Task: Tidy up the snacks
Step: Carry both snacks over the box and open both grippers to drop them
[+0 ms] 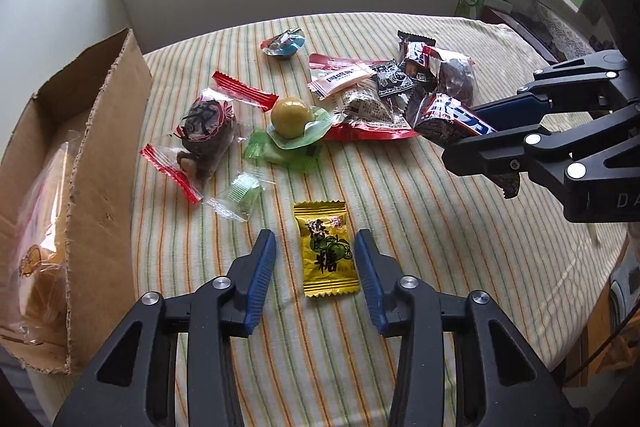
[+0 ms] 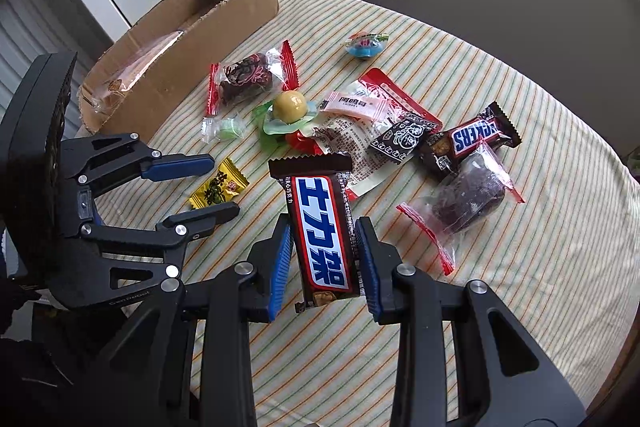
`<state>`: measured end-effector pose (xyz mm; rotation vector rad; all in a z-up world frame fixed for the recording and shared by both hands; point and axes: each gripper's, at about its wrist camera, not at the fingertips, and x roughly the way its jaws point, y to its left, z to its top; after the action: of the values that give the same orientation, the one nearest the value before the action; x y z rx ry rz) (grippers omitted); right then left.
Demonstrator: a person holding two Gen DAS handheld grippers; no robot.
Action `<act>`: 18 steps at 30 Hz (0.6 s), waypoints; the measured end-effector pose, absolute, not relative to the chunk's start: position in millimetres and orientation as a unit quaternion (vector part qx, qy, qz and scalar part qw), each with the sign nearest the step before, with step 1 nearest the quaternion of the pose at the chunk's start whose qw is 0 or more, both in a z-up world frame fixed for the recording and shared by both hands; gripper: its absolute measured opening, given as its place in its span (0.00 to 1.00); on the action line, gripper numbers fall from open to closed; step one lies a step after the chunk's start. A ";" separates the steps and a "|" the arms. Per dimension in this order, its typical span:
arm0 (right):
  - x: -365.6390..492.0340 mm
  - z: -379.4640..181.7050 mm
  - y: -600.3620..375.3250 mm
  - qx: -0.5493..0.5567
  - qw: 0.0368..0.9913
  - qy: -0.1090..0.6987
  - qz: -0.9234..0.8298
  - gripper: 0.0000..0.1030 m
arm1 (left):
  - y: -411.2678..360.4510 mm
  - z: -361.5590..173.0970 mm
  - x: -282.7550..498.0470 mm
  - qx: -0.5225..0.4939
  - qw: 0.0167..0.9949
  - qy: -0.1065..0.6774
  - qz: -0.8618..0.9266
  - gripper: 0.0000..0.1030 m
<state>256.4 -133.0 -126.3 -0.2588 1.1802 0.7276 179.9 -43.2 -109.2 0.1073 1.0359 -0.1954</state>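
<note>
Now | left claw (image 1: 315, 243) wide, straddling yellow candy (image 1: 327, 251) | right claw (image 2: 323, 231) gripping Snickers bar (image 2: 320, 227) | cardboard box (image 1: 100, 147) left

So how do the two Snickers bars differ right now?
The Snickers bar with Chinese lettering is gripped between the right gripper's fingers; the English-labelled Snickers bar lies untouched in the pile on the striped tablecloth. The held one points lengthwise away from the camera, the other lies crosswise, partly over a small dark packet. Both share brown wrappers with blue-on-white logos.
</note>
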 end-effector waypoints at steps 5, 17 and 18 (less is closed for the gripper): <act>258.8 -125.0 -135.1 -0.116 0.766 0.540 0.328 0.32 | -44.0 -104.3 179.6 0.048 0.865 0.490 -0.100 0.21; 261.7 -69.9 -102.6 -0.112 0.788 0.494 0.350 0.32 | 11.3 -34.6 160.8 0.000 0.898 0.431 -0.084 0.21; 262.8 -64.7 -96.4 -0.112 0.790 0.489 0.353 0.32 | 20.1 -27.0 159.6 -0.002 0.902 0.424 -0.077 0.21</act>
<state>262.8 -96.4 -64.7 -0.2407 1.0528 0.7602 159.6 20.1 -27.0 -0.0042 0.8775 -0.1595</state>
